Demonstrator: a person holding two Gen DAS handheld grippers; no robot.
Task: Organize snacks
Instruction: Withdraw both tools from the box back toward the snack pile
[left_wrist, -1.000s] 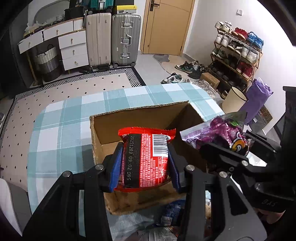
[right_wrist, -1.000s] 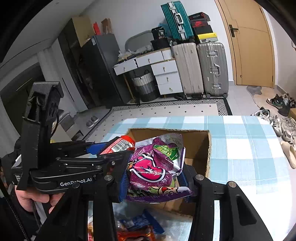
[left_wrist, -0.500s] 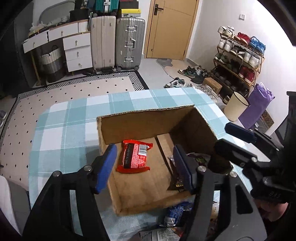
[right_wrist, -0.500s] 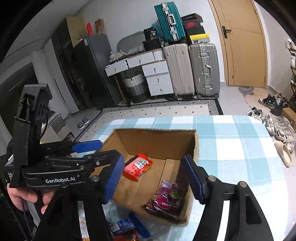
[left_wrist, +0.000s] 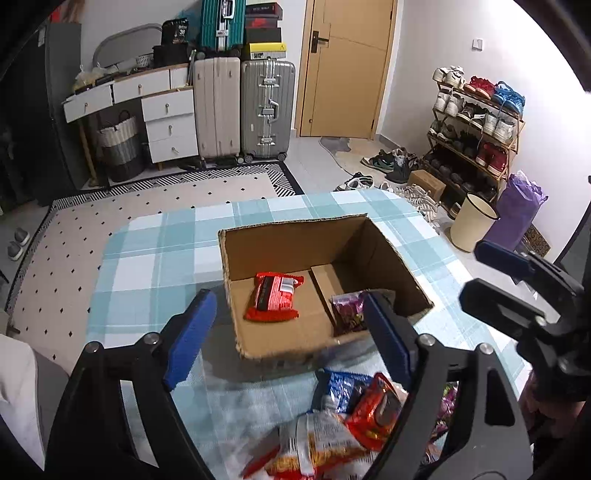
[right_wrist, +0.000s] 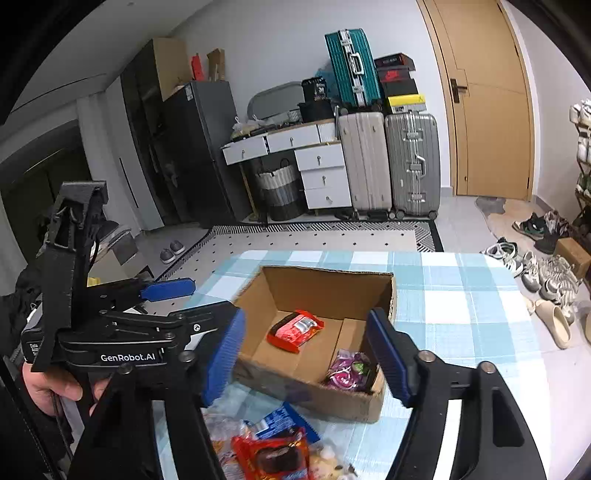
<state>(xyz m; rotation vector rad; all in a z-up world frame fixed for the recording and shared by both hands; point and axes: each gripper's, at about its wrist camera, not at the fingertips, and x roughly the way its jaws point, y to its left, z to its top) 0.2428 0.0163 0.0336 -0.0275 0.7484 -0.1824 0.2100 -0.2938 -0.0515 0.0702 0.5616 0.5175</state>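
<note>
Two snack bags lie in the box, and both tongs are open and empty.

Nearest, a heap of shiny, crinkly snack packets (left_wrist: 347, 428) sits on the desk (left_wrist: 155, 266), which wears a soft blue and white checked cloth. Above the heap, the left tongs (left_wrist: 284, 332) and the right tongs (right_wrist: 306, 350) have black frames and ribbed blue pads; their jaws have just been opening, with nothing between them. Just past the tongs stands a brown cardboard box (left_wrist: 295, 236) with rough cut edges and an open top. A flat red packet (left_wrist: 275, 301) lies on the box floor toward the left. A puffy purple packet (right_wrist: 349, 371) lies in the near right corner. Both packets are beyond the pads and apart from them.
</note>
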